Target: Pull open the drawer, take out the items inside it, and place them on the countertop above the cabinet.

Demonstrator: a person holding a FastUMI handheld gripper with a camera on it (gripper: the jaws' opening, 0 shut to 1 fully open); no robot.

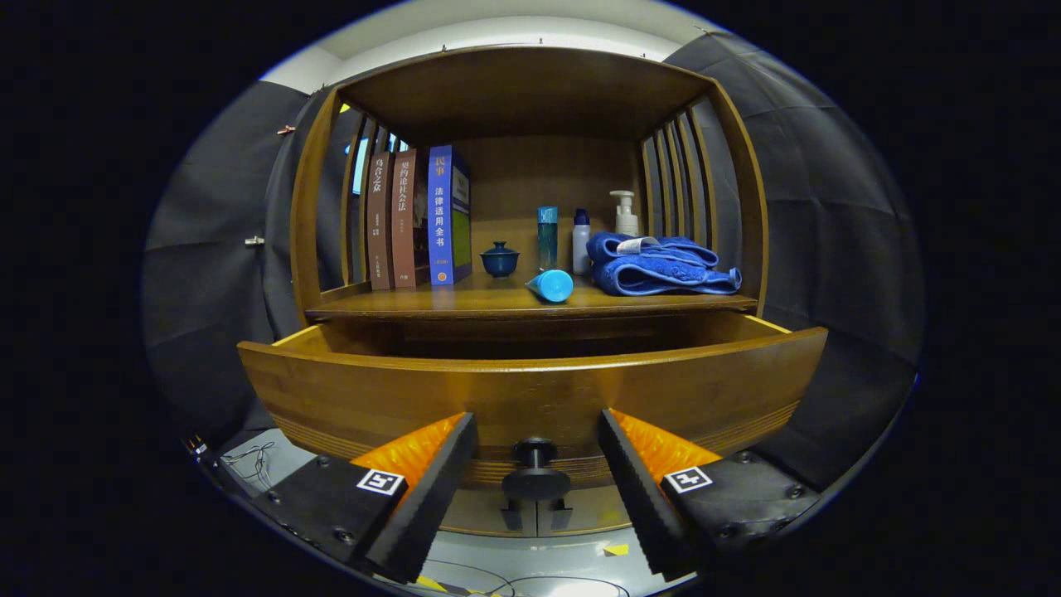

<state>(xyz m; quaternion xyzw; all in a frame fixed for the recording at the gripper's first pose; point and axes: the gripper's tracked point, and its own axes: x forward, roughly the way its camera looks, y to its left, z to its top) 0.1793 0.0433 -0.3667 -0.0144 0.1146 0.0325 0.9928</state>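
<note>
The drawer (530, 390) stands pulled out from the cabinet, its long front running crosswise just ahead of the gripper (537, 452). Its knob (535, 464) sits between the jaws, which are spread wide and touch neither it nor anything else. The drawer's inside lies beyond and above the front panel, which hides it, so what it holds cannot be told. Above it, on the worktop (497, 303), stand books (419, 217), a small lidded cup (500, 259), bottles (580, 240), a lying tube (552, 285) and a folded towel (663, 264).
</note>
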